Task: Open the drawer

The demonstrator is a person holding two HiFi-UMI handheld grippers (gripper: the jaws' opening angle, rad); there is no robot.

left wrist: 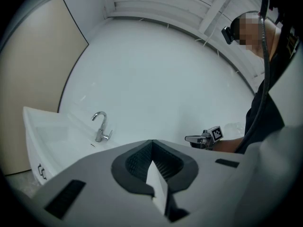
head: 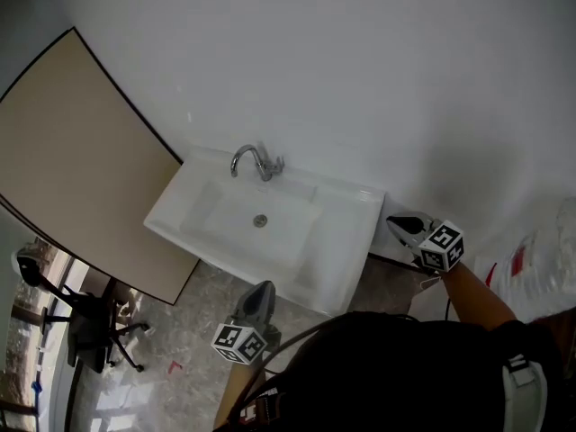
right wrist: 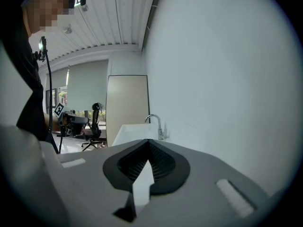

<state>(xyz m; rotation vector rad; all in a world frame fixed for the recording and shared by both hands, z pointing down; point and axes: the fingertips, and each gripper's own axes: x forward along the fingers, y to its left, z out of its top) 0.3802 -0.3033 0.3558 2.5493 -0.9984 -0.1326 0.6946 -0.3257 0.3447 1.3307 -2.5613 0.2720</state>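
My left tongs (head: 259, 293) and right tongs (head: 402, 224), both clenched empty, hover near the white rectangular ceramic basin (head: 346, 241); the white drawer front (left wrist: 36, 161) sits beneath it, so I should spread one pair and hook its dark handle (left wrist: 41, 172) squarely.

Plain white wall (head: 360, 61) at back, matte, evenly lit. Tall beige panel (head: 81, 169) w/ dark edge on left, poss. a door, hard to tell. White rect. washbasin (head: 346, 241) against wall, chrome tap (head: 256, 162) at rear centre. Mottled grey-brown floor (head: 193, 318), stone-look, small red mark (head: 174, 365) on it. Black office chair (head: 90, 324) on castors at far left, nr window (head: 22, 367) w/ bright daylight. In right gripper view: white slatted ceiling (right wrist: 113, 18); pale roller blind (right wrist: 87, 84) drawn most of the way down, strip of outdoors below.
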